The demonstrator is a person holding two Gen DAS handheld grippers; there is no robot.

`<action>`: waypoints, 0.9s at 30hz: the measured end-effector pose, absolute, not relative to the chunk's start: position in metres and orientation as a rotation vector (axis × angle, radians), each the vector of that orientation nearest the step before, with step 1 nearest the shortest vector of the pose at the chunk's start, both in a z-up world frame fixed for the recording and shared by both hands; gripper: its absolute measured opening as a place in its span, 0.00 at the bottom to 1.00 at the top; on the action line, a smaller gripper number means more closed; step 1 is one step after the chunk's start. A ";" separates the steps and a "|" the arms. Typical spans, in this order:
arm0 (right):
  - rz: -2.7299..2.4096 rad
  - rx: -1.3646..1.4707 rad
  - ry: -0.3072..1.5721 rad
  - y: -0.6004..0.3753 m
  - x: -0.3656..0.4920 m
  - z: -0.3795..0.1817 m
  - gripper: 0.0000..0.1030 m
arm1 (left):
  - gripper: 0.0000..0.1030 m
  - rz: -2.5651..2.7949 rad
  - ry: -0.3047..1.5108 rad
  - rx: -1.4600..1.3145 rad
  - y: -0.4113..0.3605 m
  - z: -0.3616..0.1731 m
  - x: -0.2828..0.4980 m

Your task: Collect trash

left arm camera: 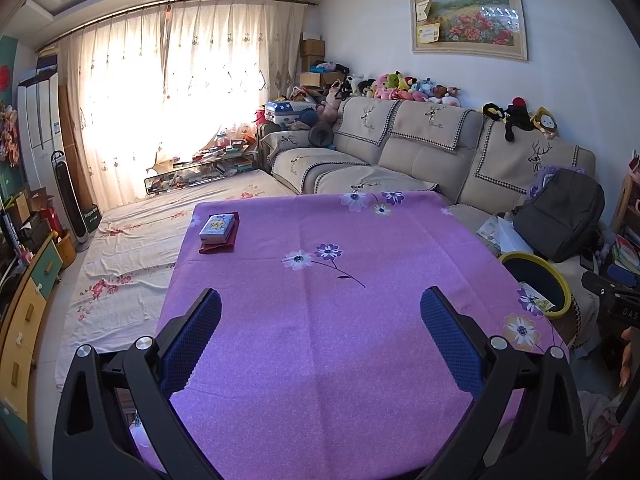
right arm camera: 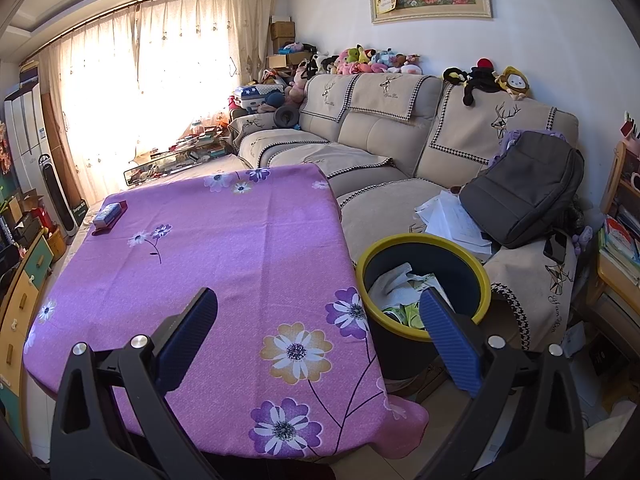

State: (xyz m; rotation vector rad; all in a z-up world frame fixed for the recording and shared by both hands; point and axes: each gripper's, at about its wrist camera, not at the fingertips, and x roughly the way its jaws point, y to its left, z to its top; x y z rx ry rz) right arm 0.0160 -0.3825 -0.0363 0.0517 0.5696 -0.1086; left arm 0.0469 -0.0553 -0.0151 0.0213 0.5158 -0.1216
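A dark trash bin with a yellow rim [right arm camera: 486, 280] stands at the right of the table and holds crumpled paper and green wrappers [right arm camera: 404, 292]. It also shows in the left wrist view [left arm camera: 562, 284]. A table with a purple flowered cloth [left arm camera: 320, 320] fills both views [right arm camera: 224, 264]. A small blue box [left arm camera: 217, 227] lies on a dark red pad at the table's far left [right arm camera: 108, 215]. My left gripper [left arm camera: 320, 308] is open and empty above the table. My right gripper [right arm camera: 318, 308] is open and empty above the table's right edge, its right finger over the bin.
A beige sofa [right arm camera: 380, 148] stands behind the table, with a grey backpack [right arm camera: 528, 188], loose papers [right arm camera: 452, 216] and plush toys. A drawer cabinet [left arm camera: 28, 304] lines the left wall. A low glass table [left arm camera: 200, 168] with clutter stands by the curtains.
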 end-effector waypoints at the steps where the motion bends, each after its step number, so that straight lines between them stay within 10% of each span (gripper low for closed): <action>1: -0.108 0.052 0.570 -0.382 0.017 -0.037 0.93 | 0.95 -0.122 0.517 0.020 -0.055 -0.016 0.047; 27: -0.108 0.052 0.573 -0.382 0.018 -0.036 0.93 | 0.95 -0.118 0.533 0.027 -0.056 -0.022 0.052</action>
